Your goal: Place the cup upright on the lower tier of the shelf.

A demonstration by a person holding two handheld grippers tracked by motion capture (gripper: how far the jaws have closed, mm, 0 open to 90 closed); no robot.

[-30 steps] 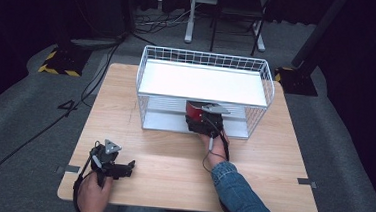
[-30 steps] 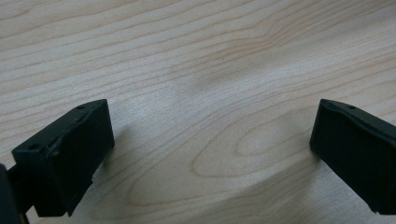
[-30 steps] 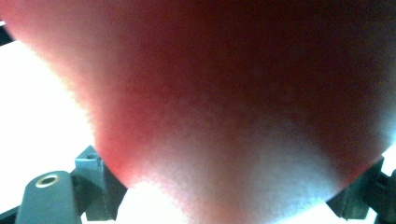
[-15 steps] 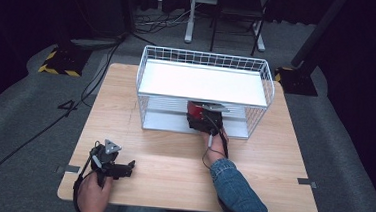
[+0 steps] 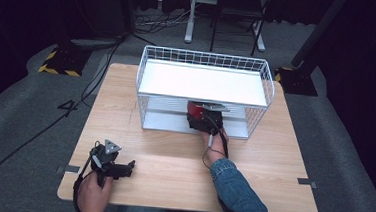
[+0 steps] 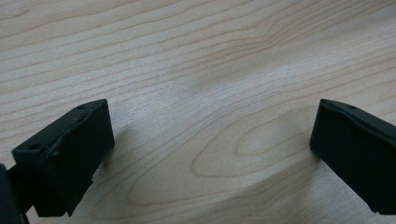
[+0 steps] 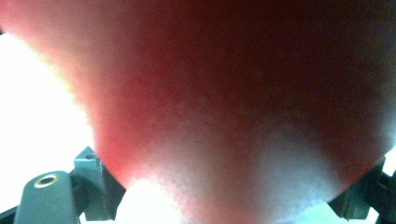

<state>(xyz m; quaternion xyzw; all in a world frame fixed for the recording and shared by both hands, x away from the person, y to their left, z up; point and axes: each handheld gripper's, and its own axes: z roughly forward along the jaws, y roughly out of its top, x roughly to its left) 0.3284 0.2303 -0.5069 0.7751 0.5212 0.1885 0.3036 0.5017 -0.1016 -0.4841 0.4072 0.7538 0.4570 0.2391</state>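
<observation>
Right tongs (image 5: 198, 118) clenched on a red object (image 7: 243, 112) under the white wire shelf (image 5: 202, 82), left tongs (image 6: 210, 154) released over bare table (image 5: 172, 155) near its front edge

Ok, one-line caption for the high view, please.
Right gripper holds a red object at the lower level of a white wire rack; left gripper, open, rests on the wooden table.
</observation>
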